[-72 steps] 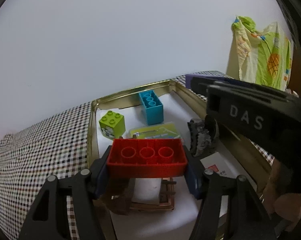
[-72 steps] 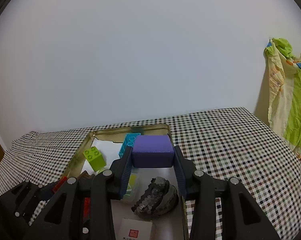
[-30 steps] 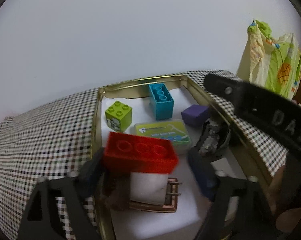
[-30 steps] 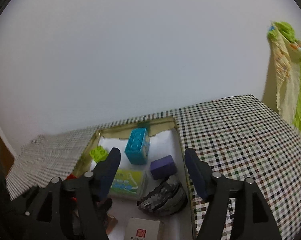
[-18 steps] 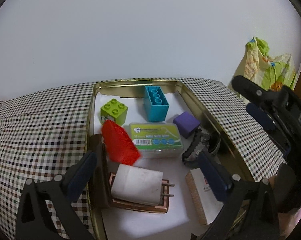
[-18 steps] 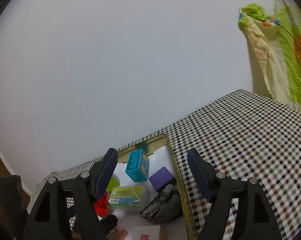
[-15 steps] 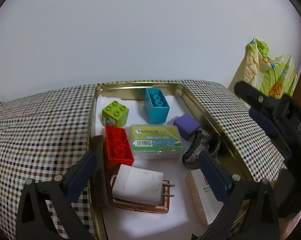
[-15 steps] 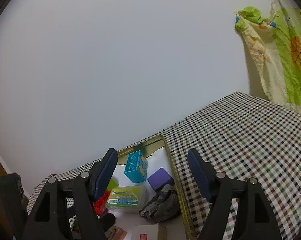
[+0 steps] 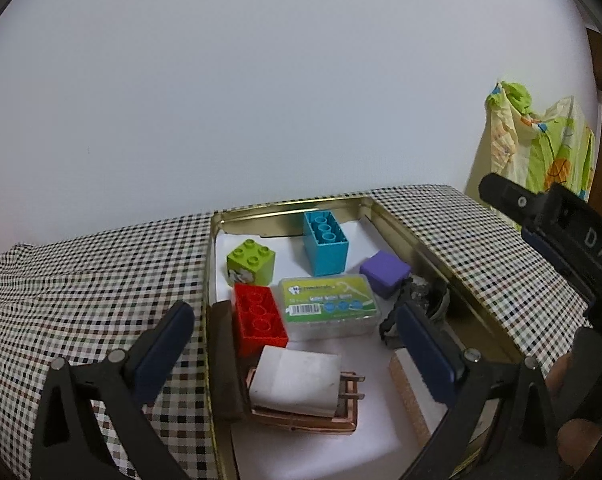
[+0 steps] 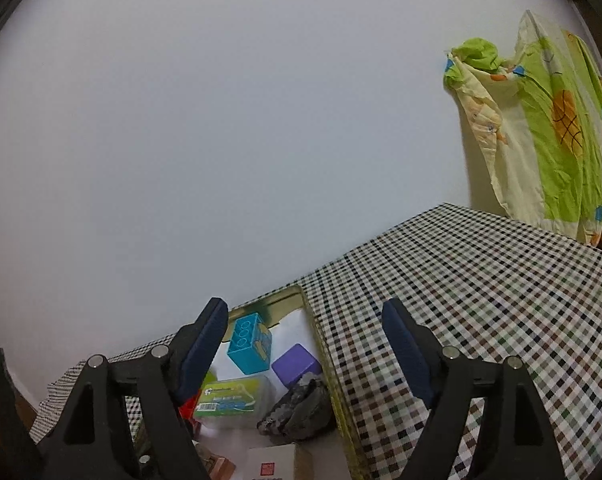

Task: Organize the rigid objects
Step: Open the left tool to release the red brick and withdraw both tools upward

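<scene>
Left gripper gaping wide and empty at lower centre, red brick freed flat inside gold tin. Right gripper, jaws just widening, empty too; purple block dropped beside it.

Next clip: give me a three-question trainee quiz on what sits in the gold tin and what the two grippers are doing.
1. True or false: the red brick lies inside the gold tin.
2. Which object touches the purple block on its near side? A) grey rock B) green brick C) teal brick
3. Fill in: the left gripper and right gripper both hold ____.

Key: 1 true. 2 A. 3 nothing; both stand open, the right's jaws having just been opening.
</scene>
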`<state>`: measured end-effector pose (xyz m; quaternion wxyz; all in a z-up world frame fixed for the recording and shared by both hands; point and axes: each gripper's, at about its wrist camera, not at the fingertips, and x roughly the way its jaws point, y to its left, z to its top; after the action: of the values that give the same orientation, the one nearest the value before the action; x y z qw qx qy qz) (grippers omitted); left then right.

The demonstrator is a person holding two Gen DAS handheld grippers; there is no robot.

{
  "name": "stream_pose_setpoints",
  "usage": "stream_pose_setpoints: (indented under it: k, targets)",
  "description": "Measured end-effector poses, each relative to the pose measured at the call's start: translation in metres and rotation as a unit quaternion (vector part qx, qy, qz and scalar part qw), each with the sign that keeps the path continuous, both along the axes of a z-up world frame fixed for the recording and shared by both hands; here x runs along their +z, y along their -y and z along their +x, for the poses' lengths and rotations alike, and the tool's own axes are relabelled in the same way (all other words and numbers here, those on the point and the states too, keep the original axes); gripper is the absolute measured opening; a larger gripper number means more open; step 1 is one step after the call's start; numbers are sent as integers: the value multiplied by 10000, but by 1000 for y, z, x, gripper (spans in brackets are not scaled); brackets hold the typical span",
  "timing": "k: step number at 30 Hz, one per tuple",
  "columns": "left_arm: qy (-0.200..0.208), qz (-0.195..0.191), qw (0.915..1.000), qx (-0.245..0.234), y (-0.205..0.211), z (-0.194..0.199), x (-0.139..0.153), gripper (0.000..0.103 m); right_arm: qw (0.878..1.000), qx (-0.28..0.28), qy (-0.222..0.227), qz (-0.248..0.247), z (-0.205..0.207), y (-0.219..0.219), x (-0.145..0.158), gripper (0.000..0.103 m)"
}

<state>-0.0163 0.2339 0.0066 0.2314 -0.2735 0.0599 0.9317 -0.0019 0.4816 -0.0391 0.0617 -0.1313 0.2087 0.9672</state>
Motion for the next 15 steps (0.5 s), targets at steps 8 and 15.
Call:
stream_pose_setpoints:
  k: [8, 15]
  targets:
    - [-52, 34, 10000, 40, -1, 1, 0, 102, 9988, -89, -118, 469, 9, 16, 4, 81]
    - [-500, -22, 9987, 134, -3, 14, 1, 102, 9978, -225, -181, 592, 18, 17, 4, 82]
